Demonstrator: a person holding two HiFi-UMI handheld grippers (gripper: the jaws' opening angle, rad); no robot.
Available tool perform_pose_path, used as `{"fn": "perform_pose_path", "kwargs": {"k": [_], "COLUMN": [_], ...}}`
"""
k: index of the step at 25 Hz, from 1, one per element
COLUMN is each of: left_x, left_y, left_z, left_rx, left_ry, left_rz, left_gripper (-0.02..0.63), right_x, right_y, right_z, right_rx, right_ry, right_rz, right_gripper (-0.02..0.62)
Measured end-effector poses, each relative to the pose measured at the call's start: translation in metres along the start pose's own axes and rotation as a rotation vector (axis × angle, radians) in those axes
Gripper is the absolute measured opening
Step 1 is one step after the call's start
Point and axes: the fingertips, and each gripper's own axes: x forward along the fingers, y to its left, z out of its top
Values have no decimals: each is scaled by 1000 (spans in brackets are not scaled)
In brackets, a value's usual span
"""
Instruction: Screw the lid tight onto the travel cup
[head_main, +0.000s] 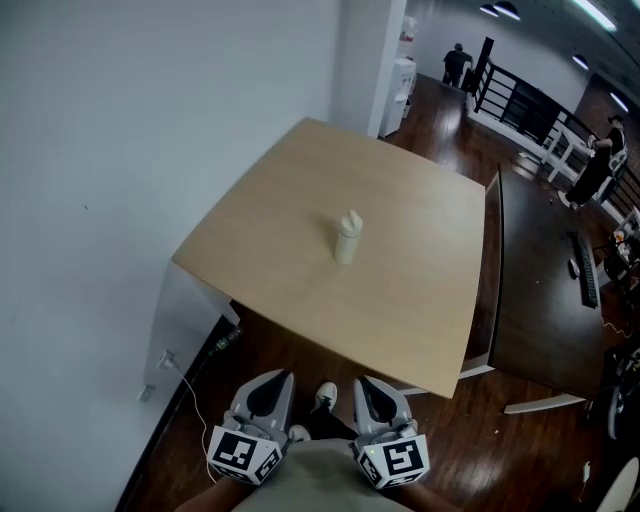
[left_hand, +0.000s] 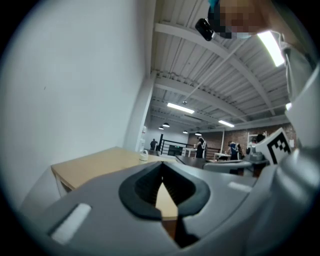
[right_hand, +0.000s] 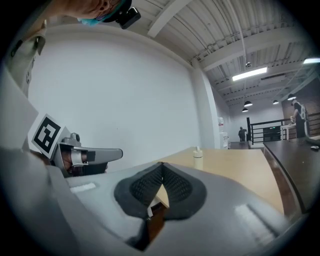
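A cream travel cup (head_main: 346, 239) with its lid on top stands upright near the middle of a light wooden table (head_main: 270, 240). It shows small and far off in the left gripper view as the cup (left_hand: 143, 156) and in the right gripper view as the cup (right_hand: 198, 157). My left gripper (head_main: 272, 383) and right gripper (head_main: 370, 388) are side by side at the bottom of the head view, well short of the table's near edge. Both are shut with nothing between the jaws. The left gripper (left_hand: 161, 165) and the right gripper (right_hand: 161, 165) point almost level toward the table.
A white wall runs along the left. A dark table (head_main: 545, 290) with a keyboard adjoins the wooden one on the right. A cable and plug (head_main: 168, 362) lie on the dark wood floor by the wall. People stand far off near a black railing (head_main: 520, 100).
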Motion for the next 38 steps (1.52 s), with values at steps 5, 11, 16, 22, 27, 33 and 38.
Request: {"fn": "perform_pose_path", "kwargs": {"k": [5, 11, 16, 22, 27, 33, 38], "left_x": [25, 72, 116, 158, 193, 247, 284], "left_y": [31, 70, 88, 107, 129, 161, 177], "left_z": [4, 20, 28, 20, -1, -30, -46], "left_rx": [-5, 17, 49, 61, 71, 73, 121], "left_ry": [7, 17, 37, 84, 143, 244, 324], "left_rz": [18, 23, 16, 5, -24, -116, -234], "left_gripper": [2, 2, 2, 2, 2, 2, 2], "right_x": [43, 100, 137, 170, 197, 237, 278], "right_y": [-6, -29, -66, -101, -118, -134, -145], "right_z": [-4, -1, -4, -19, -37, -66, -101], "right_rx": [8, 28, 47, 47, 52, 63, 81], "right_ry": [3, 12, 16, 44, 78, 134, 201], "right_rz": [22, 23, -20, -66, -76, -119, -171], "right_gripper": [-2, -2, -2, -2, 0, 159, 279]}}
